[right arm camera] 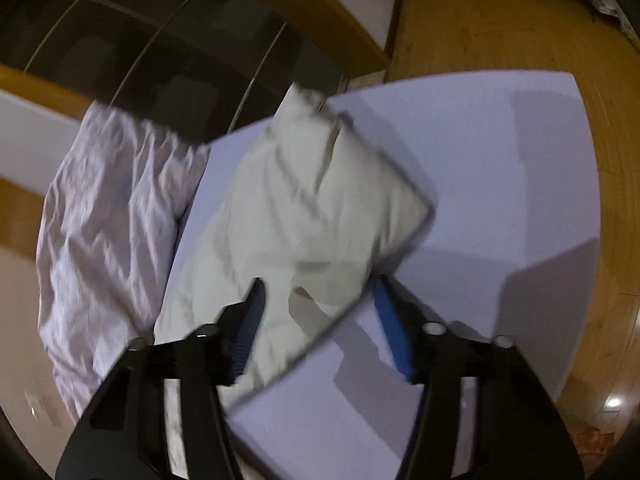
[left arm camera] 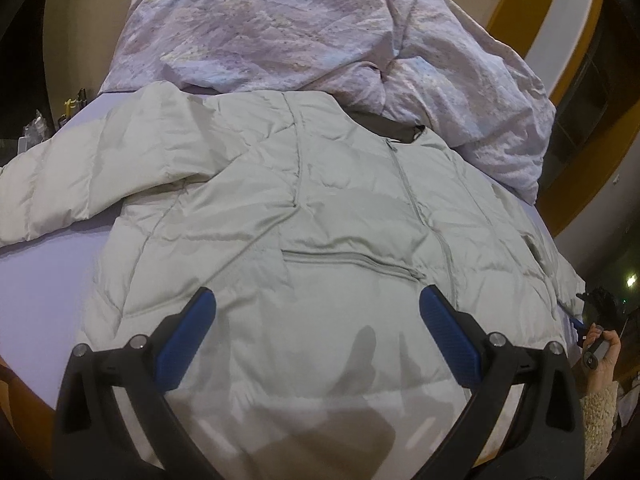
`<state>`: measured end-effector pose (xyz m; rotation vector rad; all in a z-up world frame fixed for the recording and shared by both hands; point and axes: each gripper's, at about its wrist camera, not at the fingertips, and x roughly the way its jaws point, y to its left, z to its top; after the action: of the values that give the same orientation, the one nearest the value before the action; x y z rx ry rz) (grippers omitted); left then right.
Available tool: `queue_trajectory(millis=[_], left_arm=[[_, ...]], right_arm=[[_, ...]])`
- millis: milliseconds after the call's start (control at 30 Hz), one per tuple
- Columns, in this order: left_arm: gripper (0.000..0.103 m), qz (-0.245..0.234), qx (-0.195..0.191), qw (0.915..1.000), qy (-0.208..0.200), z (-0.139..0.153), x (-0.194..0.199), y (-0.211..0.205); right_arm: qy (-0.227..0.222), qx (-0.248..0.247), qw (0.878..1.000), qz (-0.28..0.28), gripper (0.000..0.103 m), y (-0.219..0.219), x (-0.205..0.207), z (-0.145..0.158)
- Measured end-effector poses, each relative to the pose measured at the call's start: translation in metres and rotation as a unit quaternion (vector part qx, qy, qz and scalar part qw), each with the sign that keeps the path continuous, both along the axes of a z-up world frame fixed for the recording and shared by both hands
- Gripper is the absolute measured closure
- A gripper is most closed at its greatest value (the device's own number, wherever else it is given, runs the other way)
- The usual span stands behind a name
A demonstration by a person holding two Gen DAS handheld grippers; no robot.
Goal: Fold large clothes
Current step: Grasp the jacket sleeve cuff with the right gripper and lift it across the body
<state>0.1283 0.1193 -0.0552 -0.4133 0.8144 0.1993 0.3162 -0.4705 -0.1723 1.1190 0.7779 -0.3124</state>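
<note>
- Across the middle of the left wrist view, the pale puffer jacket (left arm camera: 320, 208) lies front up on the lilac bed sheet (left arm camera: 44, 280), zip closed, collar toward the top of the frame.
- At the left edge of that view one sleeve (left arm camera: 52, 188) stretches out flat, not yet folded in.
- Just behind the collar, across the top of the frame, a rumpled patterned duvet (left arm camera: 304, 28) is heaped, touching the jacket.
- Low in the frame, the left gripper (left arm camera: 318, 312) hangs over the jacket's lower front with its jaws wide apart and nothing between them; whether the tips touch the fabric I cannot tell.
- At the right edge a hand (left arm camera: 600, 356) holds the handle of the other tool.
- Through the right wrist view, which is blurred, the right gripper (right arm camera: 318, 300) has its jaws partly apart on either side of a pale part of the jacket (right arm camera: 320, 200), probably the other sleeve; the pads do not appear to press on it.
- Judged from this, the folding has barely begun: the garment is spread out, and no fold shows.
- Left to do, most likely: bring both sleeves across the body, then fold the body over itself.
</note>
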Motion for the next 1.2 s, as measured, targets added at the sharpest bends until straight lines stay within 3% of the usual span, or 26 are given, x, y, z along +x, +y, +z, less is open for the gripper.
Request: queue_trajectory(millis=[67,167,367,500,633,700,833,1067,1200], left_arm=[[0.002,0.005,0.003,1.0000,0.001,-0.001,0.002,0.005],[0.002,0.017,0.011,0.9998,0.001,-0.002,0.002,0.014],[0.002,0.055,0.015,0.9983,-0.008,0.000,-0.004,0.046],[0.002,0.070,0.026,0.9971,-0.013,0.003,-0.010,0.062],[0.002,0.087,0.042,0.9953,-0.015,0.005,-0.016,0.072],[0.002,0.094,0.044,0.9945,-0.013,0.004,-0.019,0.077],[0.002,0.104,0.042,0.9936,-0.011,0.001,-0.023,0.086],[0.002,0.120,0.048,0.9916,-0.006,0.000,-0.029,0.097],[0.002,0.126,0.036,0.9913,-0.002,-0.002,-0.031,0.105]], right_arm=[[0.014,-0.009,1.000,-0.016,0.082,-0.007,0.009,-0.004],[0.015,-0.024,1.000,-0.012,0.090,-0.010,0.018,0.000],[-0.041,-0.118,0.992,0.026,0.094,0.011,0.032,0.061],[-0.094,-0.158,0.979,0.089,0.094,0.050,0.048,0.114],[-0.139,-0.191,0.957,0.169,0.095,0.118,0.069,0.150],[-0.162,-0.206,0.940,0.217,0.095,0.163,0.077,0.164],[-0.186,-0.214,0.913,0.295,0.095,0.241,0.088,0.176],[-0.200,-0.190,0.869,0.411,0.095,0.354,0.096,0.172],[-0.182,-0.179,0.837,0.483,0.095,0.416,0.087,0.150]])
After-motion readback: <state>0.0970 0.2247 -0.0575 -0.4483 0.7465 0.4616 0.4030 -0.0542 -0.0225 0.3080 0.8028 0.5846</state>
